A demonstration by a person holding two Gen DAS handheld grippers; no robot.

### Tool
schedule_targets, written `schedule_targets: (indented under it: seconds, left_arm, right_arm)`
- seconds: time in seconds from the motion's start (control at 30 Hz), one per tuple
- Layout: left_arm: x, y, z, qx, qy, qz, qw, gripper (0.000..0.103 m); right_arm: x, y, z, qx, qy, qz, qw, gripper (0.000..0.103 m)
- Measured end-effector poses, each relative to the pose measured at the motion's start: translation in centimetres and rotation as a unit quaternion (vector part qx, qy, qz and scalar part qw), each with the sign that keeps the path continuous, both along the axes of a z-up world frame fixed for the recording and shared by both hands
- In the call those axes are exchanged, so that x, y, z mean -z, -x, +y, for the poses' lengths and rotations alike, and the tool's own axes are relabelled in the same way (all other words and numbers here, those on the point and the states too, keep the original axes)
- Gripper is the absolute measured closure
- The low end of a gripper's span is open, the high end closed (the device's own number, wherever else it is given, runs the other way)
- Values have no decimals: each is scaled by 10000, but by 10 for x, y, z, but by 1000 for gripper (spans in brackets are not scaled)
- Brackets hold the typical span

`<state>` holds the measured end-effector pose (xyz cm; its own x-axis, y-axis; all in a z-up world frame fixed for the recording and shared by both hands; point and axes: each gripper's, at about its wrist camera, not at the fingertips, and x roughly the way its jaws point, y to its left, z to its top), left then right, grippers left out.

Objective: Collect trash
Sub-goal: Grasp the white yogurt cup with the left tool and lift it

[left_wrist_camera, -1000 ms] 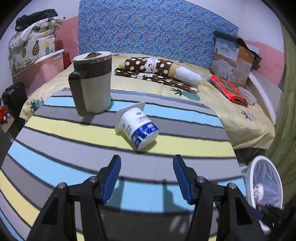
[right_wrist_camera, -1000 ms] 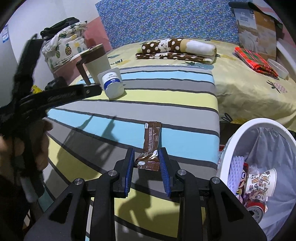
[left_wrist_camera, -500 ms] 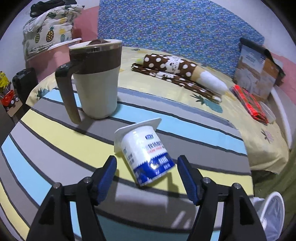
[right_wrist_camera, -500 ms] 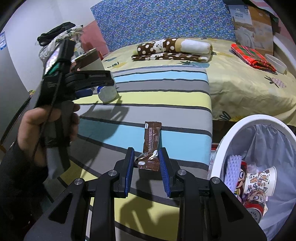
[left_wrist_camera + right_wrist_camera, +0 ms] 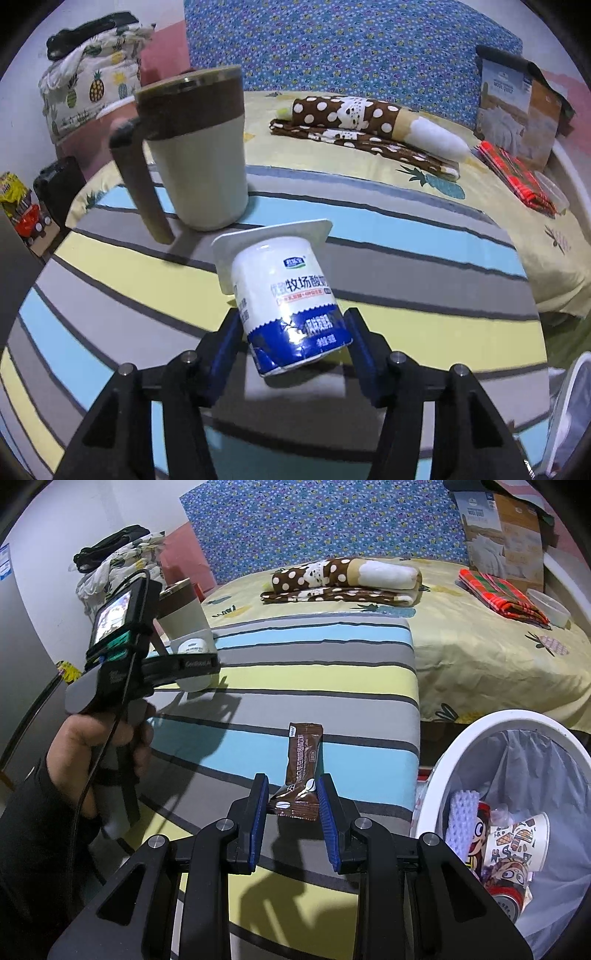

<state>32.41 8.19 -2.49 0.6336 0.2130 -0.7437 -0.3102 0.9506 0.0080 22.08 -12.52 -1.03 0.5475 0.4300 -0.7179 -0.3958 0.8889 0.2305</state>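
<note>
Two grippers – right gripper (image 5: 291, 805) jaws clench wrapper (image 5: 301, 771), left gripper (image 5: 291, 332) jaws closing around yogurt cup (image 5: 288, 302).

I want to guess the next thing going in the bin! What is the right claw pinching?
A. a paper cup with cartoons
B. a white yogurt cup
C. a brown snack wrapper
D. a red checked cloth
C: in the right wrist view the right claw is shut on the brown snack wrapper, beside the white bin.
</note>
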Motion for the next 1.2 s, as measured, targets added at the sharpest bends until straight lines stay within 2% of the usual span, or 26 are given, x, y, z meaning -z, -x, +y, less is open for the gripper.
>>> schedule_targets:
  seconds: [0.43,0.77,1.2]
  left_arm:
    - [-37,65,-32,462,-173,-446,9978,46]
    - [-54,105,-50,704,-76,-649,9954,46]
    - [-62,160,-69,1047,174,-772,9913,46]
  right_arm:
    - [-14,16,-8,79,26,-167,9998,74]
    - [-27,32,-15,151,-8,-339,9993,74]
    - [-40,51,-33,258,-71,-561,9981,74]
